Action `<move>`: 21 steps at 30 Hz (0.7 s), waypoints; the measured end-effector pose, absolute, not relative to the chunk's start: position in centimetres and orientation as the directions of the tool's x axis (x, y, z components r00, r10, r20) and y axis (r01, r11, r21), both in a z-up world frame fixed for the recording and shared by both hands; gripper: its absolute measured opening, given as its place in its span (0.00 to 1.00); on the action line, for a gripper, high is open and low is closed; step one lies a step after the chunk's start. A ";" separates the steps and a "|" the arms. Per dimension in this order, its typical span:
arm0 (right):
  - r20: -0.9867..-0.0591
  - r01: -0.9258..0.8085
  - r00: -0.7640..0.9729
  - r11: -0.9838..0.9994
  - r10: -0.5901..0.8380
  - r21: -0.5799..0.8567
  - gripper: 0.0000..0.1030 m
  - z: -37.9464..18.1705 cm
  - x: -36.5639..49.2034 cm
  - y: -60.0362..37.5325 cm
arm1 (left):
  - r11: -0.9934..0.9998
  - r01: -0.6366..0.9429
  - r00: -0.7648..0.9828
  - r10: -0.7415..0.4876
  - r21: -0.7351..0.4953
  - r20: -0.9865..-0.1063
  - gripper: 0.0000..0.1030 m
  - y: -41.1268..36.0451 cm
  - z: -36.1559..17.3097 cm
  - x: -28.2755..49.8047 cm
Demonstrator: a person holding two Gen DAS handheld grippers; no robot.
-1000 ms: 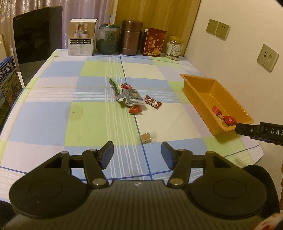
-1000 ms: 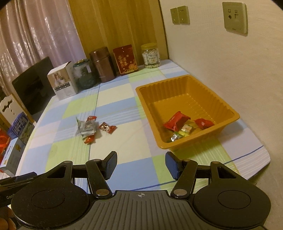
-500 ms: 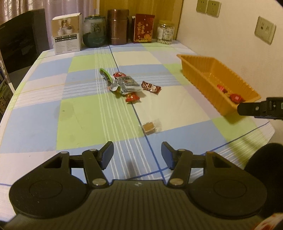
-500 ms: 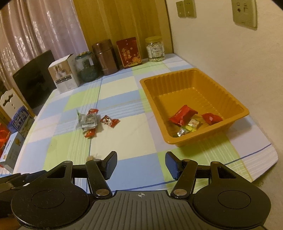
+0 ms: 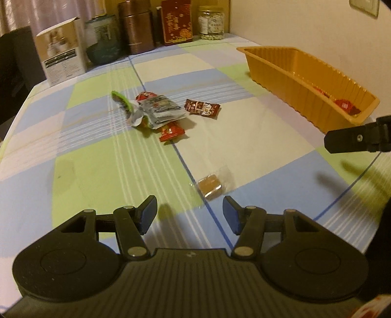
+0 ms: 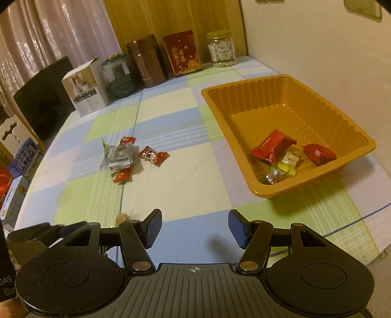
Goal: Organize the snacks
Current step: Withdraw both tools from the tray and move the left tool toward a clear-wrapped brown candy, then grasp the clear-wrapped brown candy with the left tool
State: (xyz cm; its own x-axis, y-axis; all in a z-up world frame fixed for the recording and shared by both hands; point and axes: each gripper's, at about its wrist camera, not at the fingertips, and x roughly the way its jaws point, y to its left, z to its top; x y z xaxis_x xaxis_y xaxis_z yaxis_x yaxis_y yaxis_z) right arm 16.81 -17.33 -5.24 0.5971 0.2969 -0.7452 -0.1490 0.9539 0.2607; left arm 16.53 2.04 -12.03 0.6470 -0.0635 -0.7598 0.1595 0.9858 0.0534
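My left gripper is open and empty, low over the checked tablecloth, with a small brown wrapped candy just ahead of its right finger. Farther off lies a heap of snacks: a silver packet, a red candy, a green-edged wrapper and a dark red candy. The orange tray stands at the right. My right gripper is open and empty, near the tray, which holds a red packet, another red candy and yellow sweets. The silver packet lies left.
Along the table's far edge stand a white box, a dark glass jar, a brown canister, a red tin and a clear jar. A wall runs along the right. A black chair back and boxes are at the left.
Both grippers have sunk towards the table and moved forward. The brown candy now lies much closer to my left gripper's fingers. Both jaws stayed equally wide.
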 end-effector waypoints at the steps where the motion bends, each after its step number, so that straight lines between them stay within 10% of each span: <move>1: -0.747 -0.146 0.595 0.954 0.297 0.262 0.59 -5.4 17.0 -17.3 | 0.984 0.167 0.647 -0.060 0.065 -0.760 0.55 1.9 -12.3 16.9; 10: -0.756 -0.140 0.582 0.953 0.299 0.269 0.59 -6.6 18.4 -16.8 | 0.981 0.182 0.671 -0.077 0.063 -0.737 0.55 1.9 -12.7 18.7; 21: -0.766 -0.137 0.573 0.956 0.291 0.260 0.59 -7.2 18.7 -16.4 | 0.979 0.183 0.640 -0.186 -0.087 -0.745 0.20 2.3 -12.6 19.4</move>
